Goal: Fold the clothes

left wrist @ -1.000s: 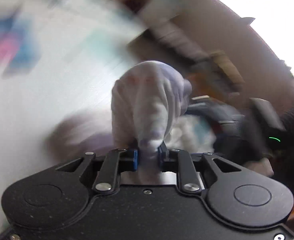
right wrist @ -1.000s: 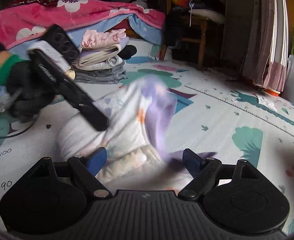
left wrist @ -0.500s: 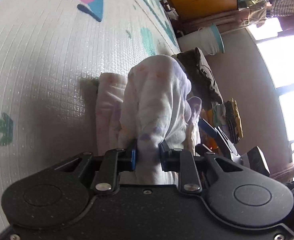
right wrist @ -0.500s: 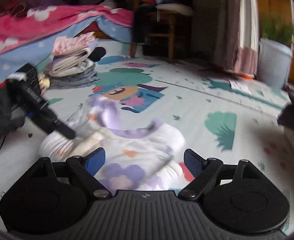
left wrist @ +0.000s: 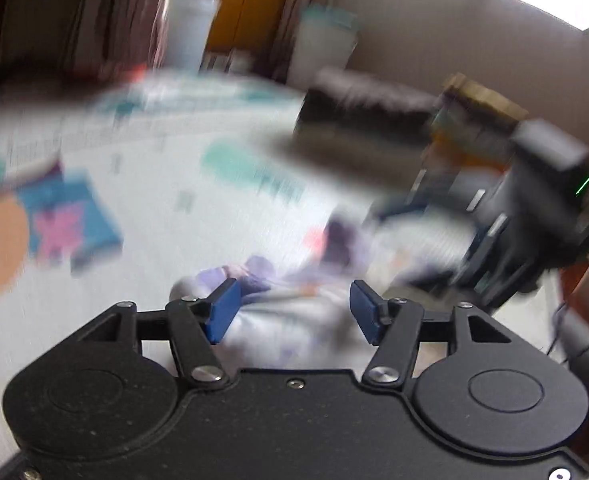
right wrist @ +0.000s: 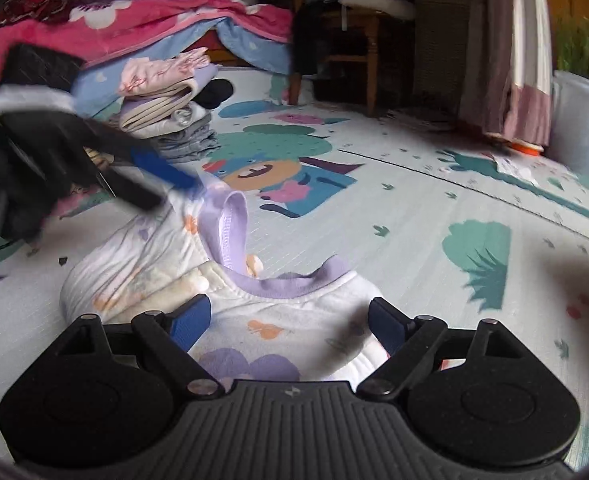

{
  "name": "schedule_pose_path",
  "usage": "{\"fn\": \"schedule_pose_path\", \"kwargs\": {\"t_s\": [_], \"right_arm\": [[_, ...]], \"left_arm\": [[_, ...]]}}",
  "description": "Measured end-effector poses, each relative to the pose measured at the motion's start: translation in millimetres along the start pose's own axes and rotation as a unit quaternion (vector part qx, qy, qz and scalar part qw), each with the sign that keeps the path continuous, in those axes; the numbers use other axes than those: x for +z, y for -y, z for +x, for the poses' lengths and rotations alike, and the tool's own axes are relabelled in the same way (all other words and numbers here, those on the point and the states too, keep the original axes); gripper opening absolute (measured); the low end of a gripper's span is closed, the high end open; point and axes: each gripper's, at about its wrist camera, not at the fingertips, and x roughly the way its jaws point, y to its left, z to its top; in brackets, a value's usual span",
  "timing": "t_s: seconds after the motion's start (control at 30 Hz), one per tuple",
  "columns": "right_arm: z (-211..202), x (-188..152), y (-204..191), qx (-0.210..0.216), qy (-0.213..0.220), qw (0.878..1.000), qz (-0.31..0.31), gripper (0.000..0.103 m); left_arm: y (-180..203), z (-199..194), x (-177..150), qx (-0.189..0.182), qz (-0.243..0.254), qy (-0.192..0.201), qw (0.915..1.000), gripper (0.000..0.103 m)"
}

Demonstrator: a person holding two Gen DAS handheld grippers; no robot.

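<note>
While left gripper (left wrist: 292,312) jaws are opening over garment (right wrist: 286,320), right gripper (right wrist: 290,322) jaws gape wide

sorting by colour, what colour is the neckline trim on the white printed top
Lilac trim; right wrist view.

A lived-in home, likely a bedroom or playroom. A cartoon-printed play mat (right wrist: 374,200) covers the floor. At the far left, a pink flowered quilt (right wrist: 142,20) drapes over a bed, with a stack of folded clothes (right wrist: 170,108) just in front. A wooden chair (right wrist: 350,36) stands far back; a curtain (right wrist: 510,40) and white bucket (right wrist: 582,120) are at right.
</note>
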Motion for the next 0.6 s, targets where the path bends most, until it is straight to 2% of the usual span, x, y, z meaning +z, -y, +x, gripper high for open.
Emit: {"fn": "schedule_pose_path", "kwargs": {"t_s": [0.1,0.17,0.2,0.23,0.33,0.4,0.47,0.53,0.57,0.6], "right_arm": [[12.5,7.1,3.8,0.026,-0.022,0.999,-0.026,0.086],[26.5,7.0,22.1,0.059,-0.053,0.997,0.024,0.090],[34.0,4.1,33.1,0.075,-0.067,0.993,0.055,0.096],[38.7,1.4,39.0,0.079,-0.074,0.992,0.058,0.102],[40.9,-4.7,38.2,0.087,-0.076,0.993,0.032,0.101],[36.4,-4.0,31.3,0.070,-0.069,0.995,0.011,0.101],[21.8,-0.5,12.6,0.013,-0.040,0.998,-0.048,0.101],[3.7,1.1,-11.0,-0.054,-0.001,0.993,-0.109,0.097],[-3.8,-0.7,-21.4,-0.065,0.017,0.988,-0.136,0.096],[-8.1,-3.2,-28.8,-0.049,0.025,0.986,-0.157,0.096]], "left_arm": [[-14.8,6.3,-16.0,-0.012,-0.034,0.003,0.9994,0.060],[-17.1,10.5,-15.3,-0.021,-0.048,0.003,0.9986,0.060],[-16.8,11.1,-14.5,-0.027,-0.046,0.001,0.9986,0.060],[-17.4,11.1,-15.0,-0.031,-0.039,-0.001,0.9988,0.060],[-5.5,22.9,-16.6,-0.040,-0.019,0.004,0.9990,0.060],[-2.0,27.0,-18.3,-0.047,-0.001,0.006,0.9989,0.060],[-1.4,28.2,-16.4,-0.050,0.015,0.003,0.9986,0.060],[-2.0,26.5,-20.0,-0.052,0.015,0.010,0.9985,0.060],[-2.8,26.5,-20.3,-0.053,0.009,0.012,0.9985,0.060],[-2.7,26.6,-19.0,-0.055,0.010,0.010,0.9984,0.061]]}}
